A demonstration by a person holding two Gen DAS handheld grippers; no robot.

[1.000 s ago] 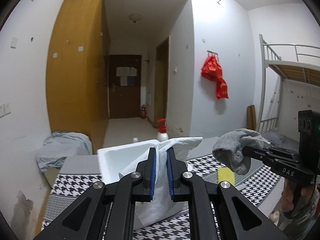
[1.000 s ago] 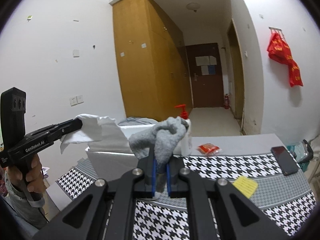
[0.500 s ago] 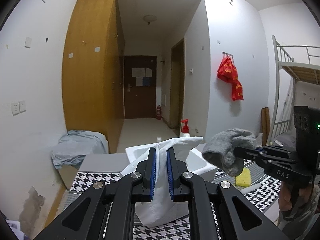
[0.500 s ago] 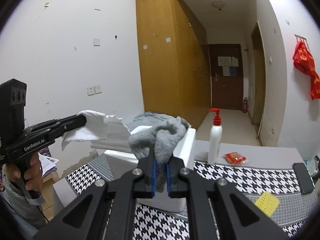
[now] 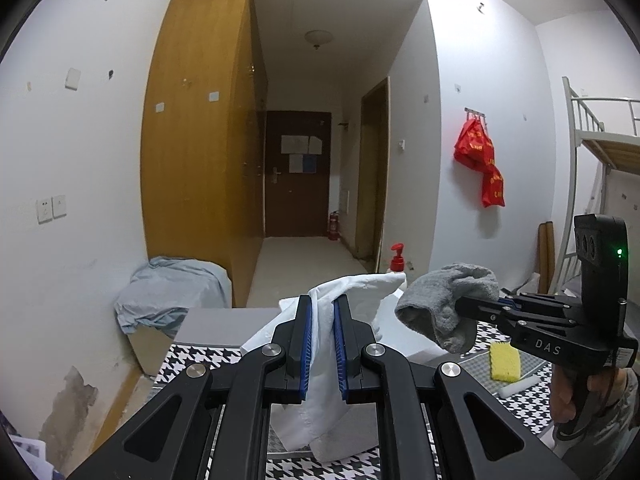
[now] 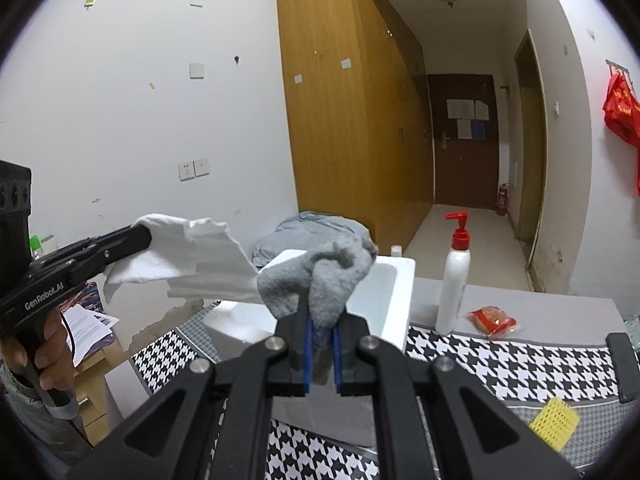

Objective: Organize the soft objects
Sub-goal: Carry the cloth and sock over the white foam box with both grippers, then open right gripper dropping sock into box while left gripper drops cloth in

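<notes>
Clamping a white cloth [image 5: 320,344] between its blue pads, the left gripper [image 5: 321,344] fills the lower centre of its own view; the cloth hangs over the houndstooth table [image 5: 200,356]. At right centre, the right gripper [image 6: 321,344] is closed on a grey sock [image 6: 324,280], held above a white foam box [image 6: 394,300]. Behind the box stands a pump bottle [image 6: 454,280], and further back a wooden wardrobe [image 6: 344,120].

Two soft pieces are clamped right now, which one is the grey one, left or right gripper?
The right gripper holds the grey sock, bunched between its blue pads. The left gripper holds the other piece, a white cloth hanging down.
</notes>
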